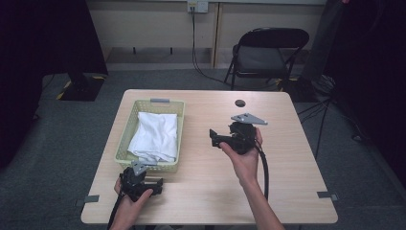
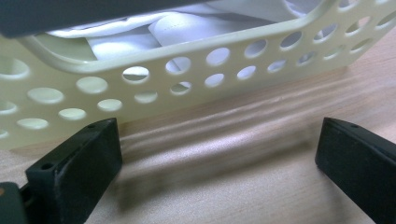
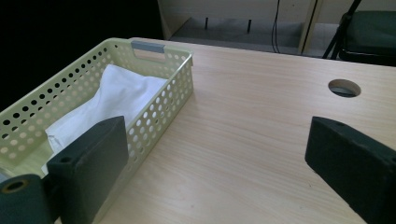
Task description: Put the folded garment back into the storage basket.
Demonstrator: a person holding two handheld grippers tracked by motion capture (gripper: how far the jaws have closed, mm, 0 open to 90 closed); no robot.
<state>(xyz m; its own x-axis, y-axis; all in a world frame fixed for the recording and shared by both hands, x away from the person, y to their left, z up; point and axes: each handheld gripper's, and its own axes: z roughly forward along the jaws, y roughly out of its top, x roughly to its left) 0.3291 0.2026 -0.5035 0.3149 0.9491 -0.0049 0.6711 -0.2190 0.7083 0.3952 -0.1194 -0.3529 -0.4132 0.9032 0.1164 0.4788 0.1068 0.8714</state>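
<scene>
A pale yellow perforated basket stands on the left half of the wooden table with a folded white cloth inside. My left gripper rests low at the table's front, just before the basket's near wall, open and empty. The cloth shows over the rim. A hand holds my right gripper above the table's middle, jaws toward the basket. It is open with nothing between its jaws. The basket and cloth lie to its left.
A round cable hole sits near the table's far edge, also seen as hole. A black folding chair stands beyond the table. Grey tape tabs mark the front corners. Bare wood lies right of the basket.
</scene>
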